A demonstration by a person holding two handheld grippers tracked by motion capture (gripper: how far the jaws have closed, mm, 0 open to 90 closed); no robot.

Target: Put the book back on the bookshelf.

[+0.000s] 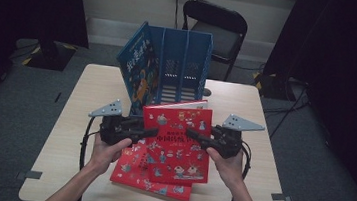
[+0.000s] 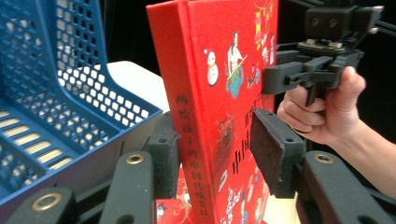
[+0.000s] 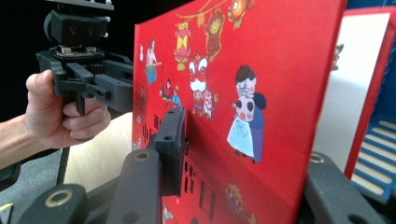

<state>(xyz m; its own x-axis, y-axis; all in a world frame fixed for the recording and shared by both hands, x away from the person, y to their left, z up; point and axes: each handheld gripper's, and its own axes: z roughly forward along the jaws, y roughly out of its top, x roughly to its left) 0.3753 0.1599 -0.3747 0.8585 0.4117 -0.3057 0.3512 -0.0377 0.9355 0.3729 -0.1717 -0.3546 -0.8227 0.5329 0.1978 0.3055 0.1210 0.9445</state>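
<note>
Book before rack

A blue file rack stands at the desk's far edge, a blue book leaning in it; a black chair stands behind.

High view overhead, facing forward-down; gripper views close, facing each other across red book.

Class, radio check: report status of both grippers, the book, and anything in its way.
Left gripper and right gripper shut on red book, held raised. Blue rack right behind, blue book in its left slot. Second red book flat underneath.
</note>
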